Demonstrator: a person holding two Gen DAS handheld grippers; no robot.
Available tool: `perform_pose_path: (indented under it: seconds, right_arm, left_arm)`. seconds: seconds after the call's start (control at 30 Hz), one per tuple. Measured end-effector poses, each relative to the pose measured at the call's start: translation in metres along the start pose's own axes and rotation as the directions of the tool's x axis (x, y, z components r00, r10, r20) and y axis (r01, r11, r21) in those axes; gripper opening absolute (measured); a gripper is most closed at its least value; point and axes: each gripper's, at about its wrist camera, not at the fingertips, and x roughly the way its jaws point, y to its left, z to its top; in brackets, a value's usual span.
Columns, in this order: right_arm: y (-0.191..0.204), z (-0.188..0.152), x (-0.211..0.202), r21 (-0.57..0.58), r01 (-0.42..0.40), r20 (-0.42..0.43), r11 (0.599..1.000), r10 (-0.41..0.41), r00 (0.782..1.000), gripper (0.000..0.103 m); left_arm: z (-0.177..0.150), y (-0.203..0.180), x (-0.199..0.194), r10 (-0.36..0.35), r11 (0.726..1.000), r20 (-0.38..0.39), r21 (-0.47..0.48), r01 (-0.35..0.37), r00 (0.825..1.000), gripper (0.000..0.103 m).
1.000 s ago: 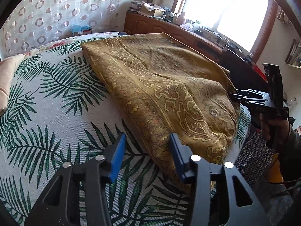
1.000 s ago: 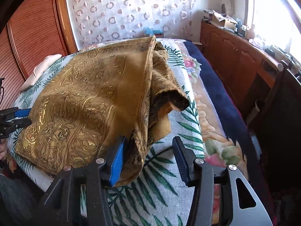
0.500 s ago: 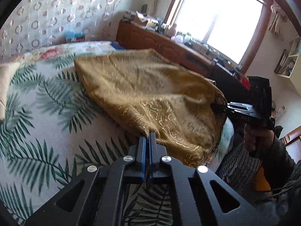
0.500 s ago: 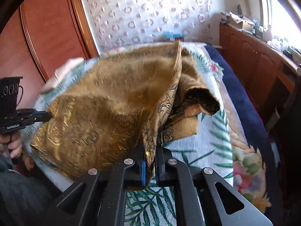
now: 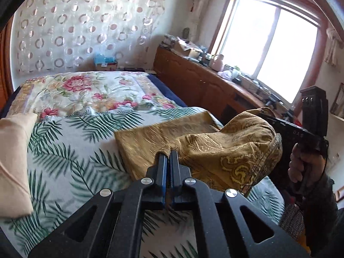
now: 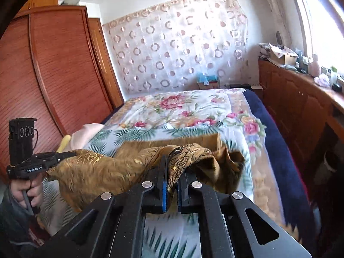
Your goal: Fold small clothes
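Left gripper (image 5: 168, 153) and right gripper (image 6: 171, 167) each clamp a corner of the gold cloth (image 5: 225, 148), lifted above the bed (image 5: 71, 142).

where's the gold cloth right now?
The gold paisley cloth hangs lifted over the near end of the palm-print bedspread, one end pinched in the left hand-held gripper, the other in the right hand-held gripper.

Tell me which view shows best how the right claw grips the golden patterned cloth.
The right wrist view: the golden patterned cloth is pinched inside the right claw. The left wrist view shows that claw only from afar, partly hidden by cloth.
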Motion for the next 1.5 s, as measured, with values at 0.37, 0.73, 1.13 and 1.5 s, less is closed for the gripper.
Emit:
perform_pose_path:
  seconds: [0.37,0.73,1.13,1.5]
  right_arm:
    - [-0.002,0.038,0.068,-0.069,0.072,-0.055,0.995,-0.076,0.996,0.049]
    - [0.001,-0.002,0.084,-0.221,0.114,-0.135,0.969,-0.146,0.980,0.051]
    - [0.009,0.026,0.111,-0.217,0.081,-0.080,0.973,-0.100,0.992,0.003]
    - [0.003,0.032,0.111,-0.113,0.235,-0.138,0.966,-0.249,0.958,0.018]
  left_arm:
    - [0.018,0.047,0.077,0.048,0.998,-0.139,-0.037,-0.054,0.989,0.003]
    - [0.037,0.050,0.048,0.061,0.998,-0.036,0.022,-0.060,0.997,0.058]
    - [0.018,0.066,0.039,0.073,0.997,-0.047,-0.002,-0.073,0.996,0.071]
    - [0.023,0.070,0.076,0.080,0.997,-0.108,-0.004,-0.081,0.991,0.071]
